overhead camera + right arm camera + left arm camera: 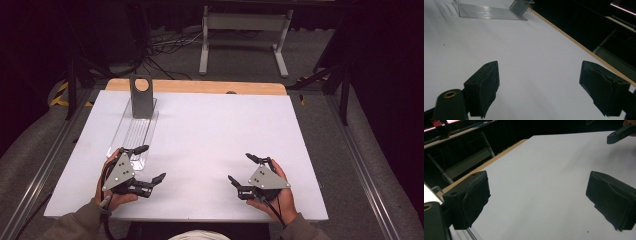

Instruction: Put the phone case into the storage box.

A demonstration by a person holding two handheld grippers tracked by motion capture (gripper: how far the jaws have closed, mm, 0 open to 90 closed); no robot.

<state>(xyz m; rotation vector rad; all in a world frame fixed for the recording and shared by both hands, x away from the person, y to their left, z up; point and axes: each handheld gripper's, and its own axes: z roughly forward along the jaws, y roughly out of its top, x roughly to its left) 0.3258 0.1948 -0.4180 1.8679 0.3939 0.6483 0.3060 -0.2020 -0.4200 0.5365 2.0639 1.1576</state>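
Observation:
My left gripper rests low over the white table near its front left, held in a hand, jaws wide apart and nothing between them. In the left gripper view the left gripper has only bare white table in its gap. My right gripper sits at the front right, also open and empty, pointing left toward the other. In the right gripper view the right gripper likewise frames bare table. A clear ribbed plastic tray lies just beyond the left gripper, with a grey upright holder at its far end.
The tray and holder lie far off in the right gripper view. A wooden strip runs along the table's far edge. Metal rails flank both sides. One jaw of the right gripper shows in the left gripper view.

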